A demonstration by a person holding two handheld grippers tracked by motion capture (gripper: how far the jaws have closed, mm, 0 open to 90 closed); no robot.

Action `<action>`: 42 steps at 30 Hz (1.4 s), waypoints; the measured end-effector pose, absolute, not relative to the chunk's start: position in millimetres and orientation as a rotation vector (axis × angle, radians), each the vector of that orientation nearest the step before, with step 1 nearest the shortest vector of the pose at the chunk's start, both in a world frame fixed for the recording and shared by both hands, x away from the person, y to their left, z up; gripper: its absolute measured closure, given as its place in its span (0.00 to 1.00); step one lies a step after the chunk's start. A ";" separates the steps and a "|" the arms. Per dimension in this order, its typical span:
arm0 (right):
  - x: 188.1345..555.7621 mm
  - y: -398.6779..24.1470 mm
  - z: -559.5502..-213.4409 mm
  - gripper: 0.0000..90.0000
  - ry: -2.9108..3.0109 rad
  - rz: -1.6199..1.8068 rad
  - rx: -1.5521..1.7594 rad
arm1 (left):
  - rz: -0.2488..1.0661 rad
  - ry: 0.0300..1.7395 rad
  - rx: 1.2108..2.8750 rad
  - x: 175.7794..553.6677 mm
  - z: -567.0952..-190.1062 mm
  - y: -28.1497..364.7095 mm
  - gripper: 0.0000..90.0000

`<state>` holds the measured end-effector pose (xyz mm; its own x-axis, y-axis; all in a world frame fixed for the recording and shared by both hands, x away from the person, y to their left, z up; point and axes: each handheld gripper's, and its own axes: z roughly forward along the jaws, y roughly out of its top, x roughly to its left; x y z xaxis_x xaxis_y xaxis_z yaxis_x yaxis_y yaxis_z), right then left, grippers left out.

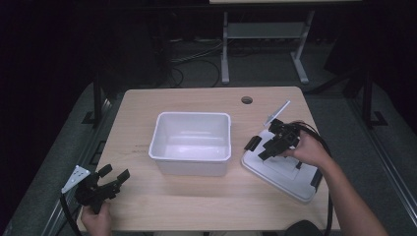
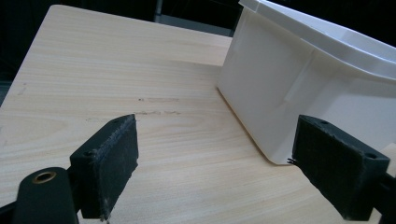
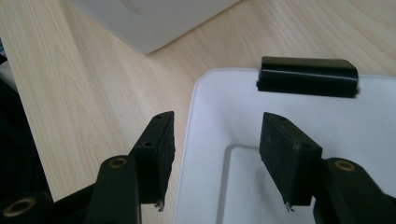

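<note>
One wooden table (image 1: 147, 206) carries everything I see: a white bin (image 1: 192, 142) sits empty near its middle, and a flat white lid (image 1: 282, 172) with black clips lies just right of the bin, near the table's right edge. My right gripper (image 1: 268, 147) hovers over the lid's left edge, jaws released and straddling that edge in the right gripper view, one clip (image 3: 308, 77) just ahead, nothing pinched. My left gripper (image 1: 114, 173) rests at the near left corner, jaws spread wide, empty, pointing at the bin's near corner.
</note>
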<state>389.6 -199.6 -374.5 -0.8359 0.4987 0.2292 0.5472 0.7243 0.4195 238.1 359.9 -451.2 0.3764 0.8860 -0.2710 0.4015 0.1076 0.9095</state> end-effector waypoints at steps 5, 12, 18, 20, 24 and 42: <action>388.4 -208.3 -371.5 0.50 -2.828 -0.740 -0.883 | 0.532 1.216 1.495 238.3 -451.3 359.9 0.15; 387.0 -225.2 -362.8 0.50 -2.839 -0.751 -0.930 | 0.532 1.215 1.496 238.3 -451.4 358.7 0.15; 387.3 -239.2 -359.9 0.50 -2.837 -0.756 -0.979 | 0.528 1.209 1.490 238.0 -451.0 358.3 0.15; 387.6 -244.8 -361.5 0.50 -2.836 -0.755 -1.000 | 0.531 1.212 1.495 238.3 -451.3 358.0 0.15; 387.7 -250.4 -363.6 0.50 -2.831 -0.757 -1.019 | 0.530 1.211 1.498 238.7 -451.3 357.9 0.15; 394.0 -277.7 -381.5 0.51 -2.791 -0.753 -1.128 | 0.531 1.215 1.505 239.2 -452.2 357.1 0.15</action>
<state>394.0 -277.7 -381.5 -0.7352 0.6442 0.2109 0.6629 0.6181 0.4226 239.2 357.1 -452.2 0.3784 0.8862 -0.2672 0.4061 0.1005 0.9083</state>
